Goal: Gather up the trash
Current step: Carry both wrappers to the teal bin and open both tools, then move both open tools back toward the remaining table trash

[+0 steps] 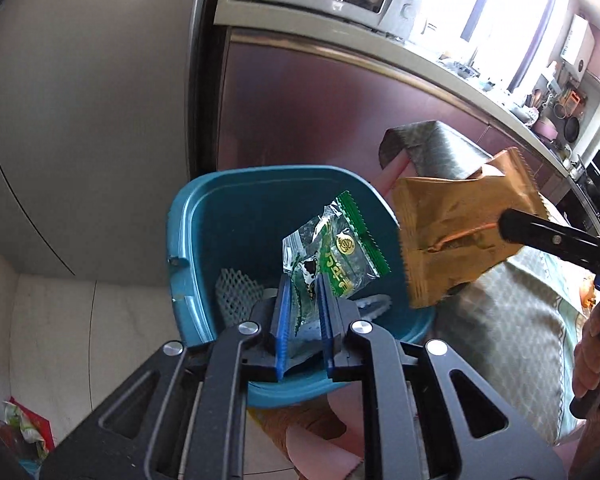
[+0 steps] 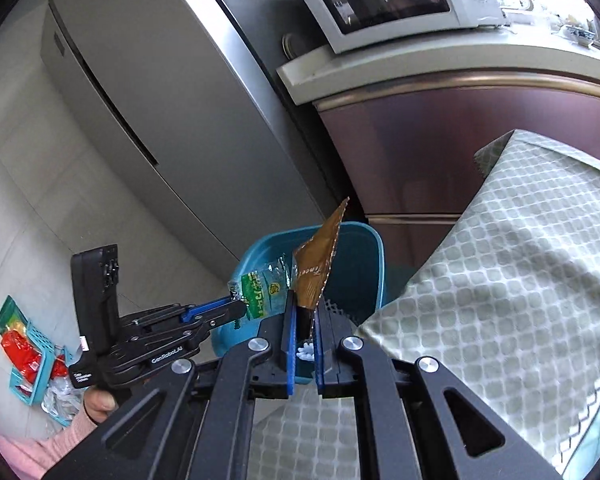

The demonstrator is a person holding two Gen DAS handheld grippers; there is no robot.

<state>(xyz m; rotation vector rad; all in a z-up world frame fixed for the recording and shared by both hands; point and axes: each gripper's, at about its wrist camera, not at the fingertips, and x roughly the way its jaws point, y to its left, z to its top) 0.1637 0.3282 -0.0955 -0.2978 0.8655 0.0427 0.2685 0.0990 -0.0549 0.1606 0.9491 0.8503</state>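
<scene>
The left tongs (image 1: 304,300) are clamped on a green-and-clear crinkled plastic snack wrapper (image 1: 332,252), which is held directly above the open mouth of a teal plastic trash bin (image 1: 228,216). The wrapper is pinched at its lower edge between the blue pads (image 1: 283,312); its printed green part sticks up and out past the tips. White plastic mesh netting (image 1: 234,292) is seen already lying inside the bin, along the inner wall.

The right tongs (image 2: 304,312) are clamped on a golden-brown foil snack packet (image 2: 314,268), gripped at its bottom edge and standing upright between the blue pads (image 2: 288,336). In the left wrist view the packet (image 1: 460,228) is held over the right rim of the bin, just beside the green wrapper but not touching it. The bin (image 2: 364,248) is seen below both items in the right wrist view too.

A surface covered with a pale green patterned cloth (image 2: 512,264) is just beside the bin on the right. Behind the bin, a grey fridge (image 2: 140,100) and a maroon cabinet (image 2: 440,140) are seen; a white microwave oven (image 2: 392,0) is set on the worktop (image 2: 440,60) above the cabinet. A small teal basket with red packets (image 2: 28,352) lies on the floor, well apart from the bin.
</scene>
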